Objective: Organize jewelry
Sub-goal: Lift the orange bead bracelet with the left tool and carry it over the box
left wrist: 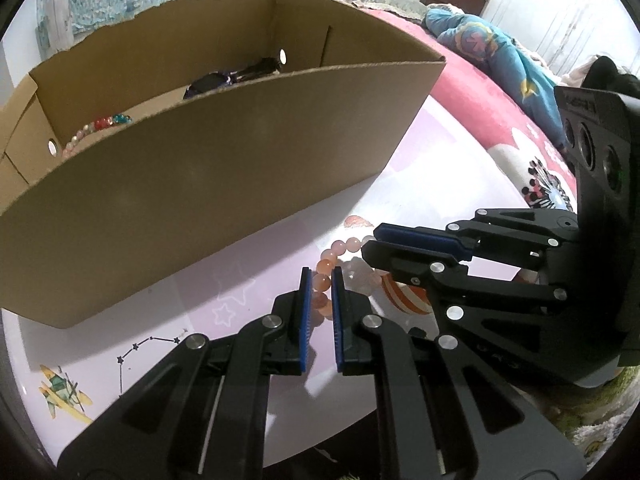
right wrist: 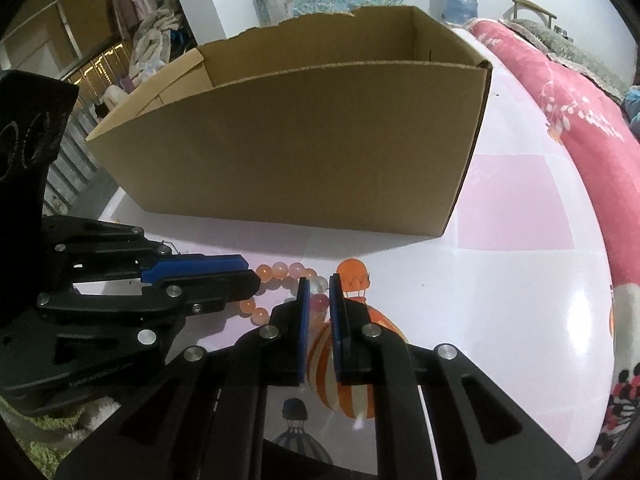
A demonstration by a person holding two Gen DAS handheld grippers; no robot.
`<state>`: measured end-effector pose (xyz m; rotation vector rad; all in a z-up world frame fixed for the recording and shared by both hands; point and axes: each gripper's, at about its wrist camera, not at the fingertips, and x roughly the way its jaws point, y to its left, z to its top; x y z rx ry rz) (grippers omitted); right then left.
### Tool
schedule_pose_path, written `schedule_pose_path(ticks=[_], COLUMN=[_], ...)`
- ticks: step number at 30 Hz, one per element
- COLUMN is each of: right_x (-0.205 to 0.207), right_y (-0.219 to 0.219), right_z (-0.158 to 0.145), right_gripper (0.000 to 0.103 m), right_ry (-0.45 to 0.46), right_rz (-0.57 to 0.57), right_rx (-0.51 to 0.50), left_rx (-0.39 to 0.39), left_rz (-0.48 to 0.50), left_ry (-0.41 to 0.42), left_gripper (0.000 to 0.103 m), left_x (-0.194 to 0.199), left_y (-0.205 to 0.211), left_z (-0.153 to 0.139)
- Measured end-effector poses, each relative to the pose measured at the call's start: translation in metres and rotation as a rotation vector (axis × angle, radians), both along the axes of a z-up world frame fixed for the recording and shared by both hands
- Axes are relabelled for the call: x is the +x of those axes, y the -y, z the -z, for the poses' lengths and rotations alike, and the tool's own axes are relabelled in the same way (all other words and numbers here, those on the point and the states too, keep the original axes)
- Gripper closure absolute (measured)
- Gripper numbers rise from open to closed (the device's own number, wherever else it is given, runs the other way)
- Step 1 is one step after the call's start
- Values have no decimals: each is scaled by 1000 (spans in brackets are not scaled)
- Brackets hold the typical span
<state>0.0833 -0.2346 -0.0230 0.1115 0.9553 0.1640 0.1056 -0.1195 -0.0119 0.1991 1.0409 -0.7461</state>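
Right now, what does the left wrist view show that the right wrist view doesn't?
Only the left wrist view looks into the cardboard box: a multicoloured bead strand near its left end and a dark item further right.

Only the right wrist view shows the orange balloon print whole, and clutter to the box's left.

Both show the peach bead bracelet on the table in front of the box, with the left gripper and right gripper each shut on a part of it.
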Motion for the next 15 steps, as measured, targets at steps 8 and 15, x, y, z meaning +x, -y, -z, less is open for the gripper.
schedule_pose_path(ticks=[8, 15], right_x=[-14, -27], right_y=[0, -1], right_z=[-12, -28], right_gripper=[93, 93], right_ry=[28, 74], right_rz=[4, 6], right_rx=[-10, -34], left_rx=[-8, -31], left_rz=[-1, 7], left_ry=[38, 77], left_gripper=[94, 94], left_x=[-9, -19], left_y=[-2, -5], left_z=[-14, -30])
